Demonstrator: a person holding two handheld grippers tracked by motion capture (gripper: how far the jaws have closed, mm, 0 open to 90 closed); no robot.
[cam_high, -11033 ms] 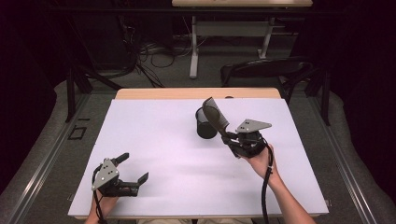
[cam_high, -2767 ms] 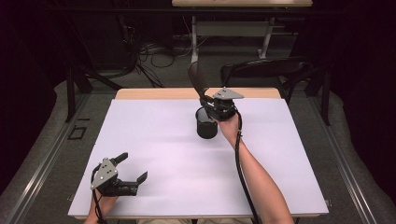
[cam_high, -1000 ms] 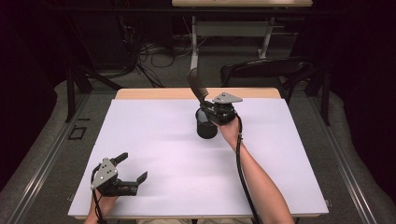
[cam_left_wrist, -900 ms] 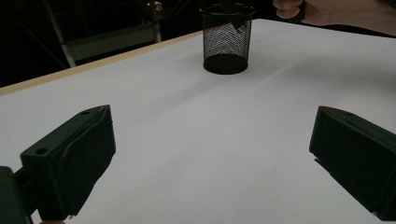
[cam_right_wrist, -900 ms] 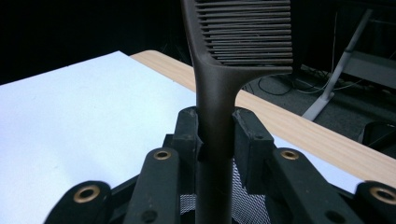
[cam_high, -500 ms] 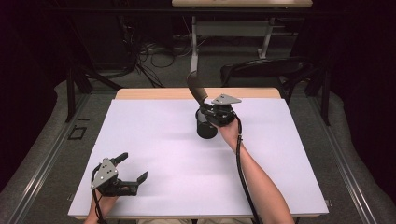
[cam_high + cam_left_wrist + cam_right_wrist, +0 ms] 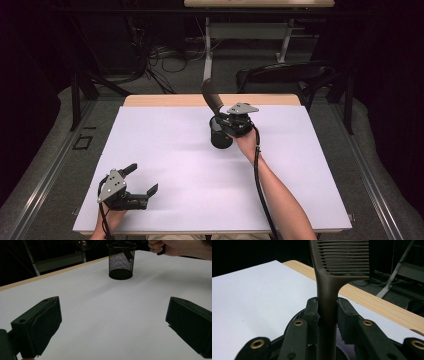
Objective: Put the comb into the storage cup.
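My right gripper is shut on the handle of a dark brown comb, directly above a black mesh cup at the far middle of the table. The comb stands nearly upright with its toothed end up. In the right gripper view the pads press both sides of the comb handle, and the cup's mesh shows below. From the left gripper view the handle's lower end reaches into the cup. My left gripper rests open at the front left, nothing between its jaws.
A white sheet covers the table, with a strip of wood showing along the far edge. A dark chair and desk legs stand behind the table. The person's right forearm crosses the right half of the table.
Since the oldest frame the right gripper has carried the comb from the cup's right to above it and stood it upright. It sank slightly afterwards; over the last second nothing moved.
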